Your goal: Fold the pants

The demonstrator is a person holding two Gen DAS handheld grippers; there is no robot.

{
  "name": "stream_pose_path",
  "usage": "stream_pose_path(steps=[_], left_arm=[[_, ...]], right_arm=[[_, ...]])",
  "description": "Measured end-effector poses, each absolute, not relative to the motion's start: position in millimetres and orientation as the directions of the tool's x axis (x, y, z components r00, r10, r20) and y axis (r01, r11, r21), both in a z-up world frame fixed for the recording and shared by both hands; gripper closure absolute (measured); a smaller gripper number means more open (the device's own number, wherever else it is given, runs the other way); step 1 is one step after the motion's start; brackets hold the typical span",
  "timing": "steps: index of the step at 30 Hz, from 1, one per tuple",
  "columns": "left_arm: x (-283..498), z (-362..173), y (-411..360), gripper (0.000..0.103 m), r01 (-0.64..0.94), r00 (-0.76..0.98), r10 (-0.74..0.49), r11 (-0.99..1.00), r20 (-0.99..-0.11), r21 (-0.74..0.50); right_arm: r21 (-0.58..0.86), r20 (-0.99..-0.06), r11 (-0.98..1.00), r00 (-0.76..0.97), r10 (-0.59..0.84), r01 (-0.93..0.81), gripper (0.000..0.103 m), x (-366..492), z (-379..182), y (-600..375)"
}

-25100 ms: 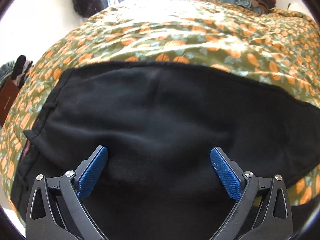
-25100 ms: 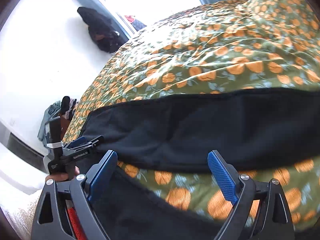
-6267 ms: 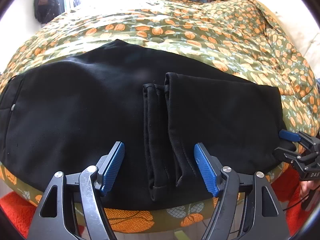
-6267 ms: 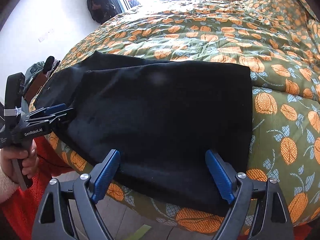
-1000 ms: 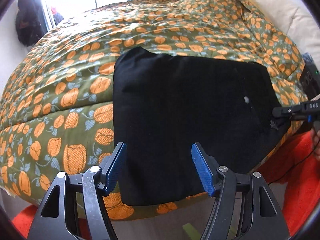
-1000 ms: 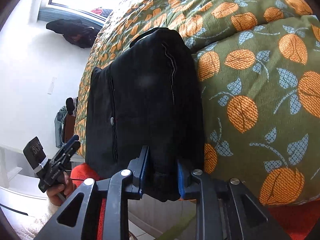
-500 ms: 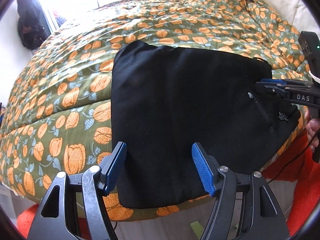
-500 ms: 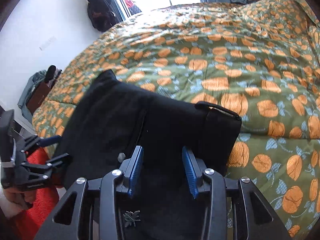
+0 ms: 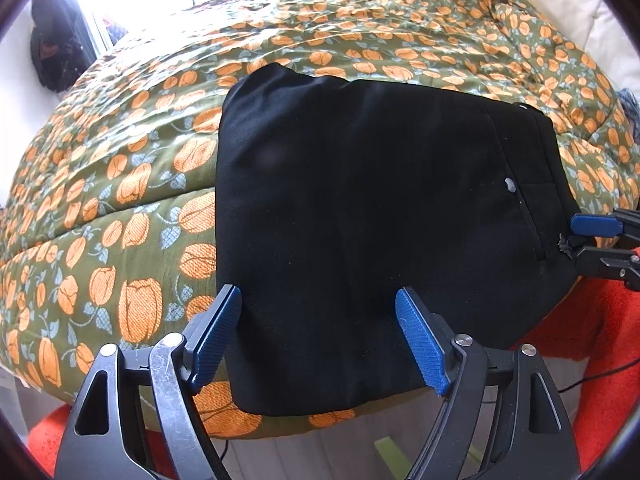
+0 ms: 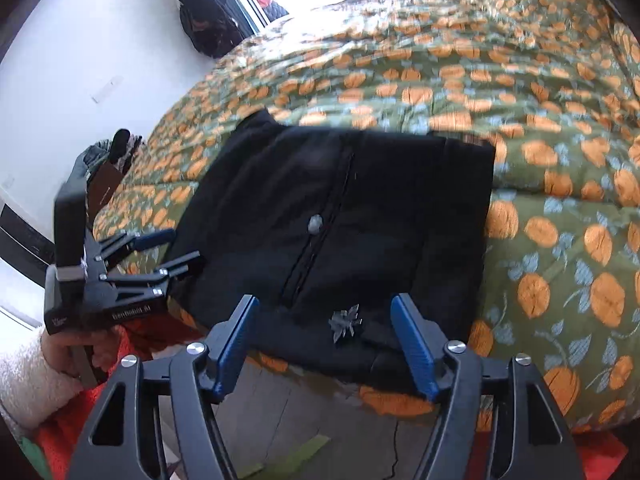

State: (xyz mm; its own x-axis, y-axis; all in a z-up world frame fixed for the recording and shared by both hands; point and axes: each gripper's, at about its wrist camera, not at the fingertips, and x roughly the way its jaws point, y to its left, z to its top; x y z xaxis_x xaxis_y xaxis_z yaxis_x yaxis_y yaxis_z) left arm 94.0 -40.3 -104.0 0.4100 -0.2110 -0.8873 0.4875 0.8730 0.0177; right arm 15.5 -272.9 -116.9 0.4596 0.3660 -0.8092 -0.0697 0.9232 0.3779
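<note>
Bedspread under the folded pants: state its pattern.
The bedspread is olive green with orange tulip-like flowers and pale blue-grey leaves, clearest in the left wrist view.

The pants (image 9: 360, 184) are matt black cloth, soft-looking and smooth, with a small dull-silver button (image 9: 509, 185) catching the light and a pale embroidered-looking motif (image 10: 345, 323) near the hem. Under them, the bed's quilt (image 9: 120, 184) is a stitched, puffy olive fabric with a slight sheen, printed in orange. The left gripper (image 9: 320, 344) shows matt black plastic arms, scuffed and scratched, bright metal screw heads, and blue fingers (image 9: 420, 344) with a finely ribbed, grippy surface. The right gripper (image 10: 326, 344) has the same build: black plastic, blue textured pads. A fuzzy orange-red rug (image 9: 580, 332) looks coarse and woolly.
</note>
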Motion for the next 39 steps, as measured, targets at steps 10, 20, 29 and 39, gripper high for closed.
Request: stream_pose_path(steps=[10,20,29,39], left_arm=[[104.7,-93.2,-7.3,0.021,0.399,0.436,-0.317,0.907,-0.843,-0.134],[104.2,-96.2,26.0,0.021,0.301,0.591,-0.273,0.948,-0.759,-0.106],[124.8,-122.5,61.6,0.018,0.134,0.604,-0.134,0.989,-0.786,-0.065],[149.7,-163.4,73.6,0.001,0.057,0.548,-0.060,0.998,-0.834,-0.035]], right_arm=[[0.434,-0.692,0.898,0.666,0.277,0.078,0.035,-10.2,-102.4,-341.0],[0.285,-0.742,0.931,0.668,0.064,0.228,0.034,-4.6,-128.3,-366.1],[0.106,-0.794,0.928,0.592,-0.137,0.358,0.008,-4.1,-146.7,-371.7],[-0.038,-0.839,0.915,0.484,-0.248,0.402,0.000,2.0,-184.3,-385.2]])
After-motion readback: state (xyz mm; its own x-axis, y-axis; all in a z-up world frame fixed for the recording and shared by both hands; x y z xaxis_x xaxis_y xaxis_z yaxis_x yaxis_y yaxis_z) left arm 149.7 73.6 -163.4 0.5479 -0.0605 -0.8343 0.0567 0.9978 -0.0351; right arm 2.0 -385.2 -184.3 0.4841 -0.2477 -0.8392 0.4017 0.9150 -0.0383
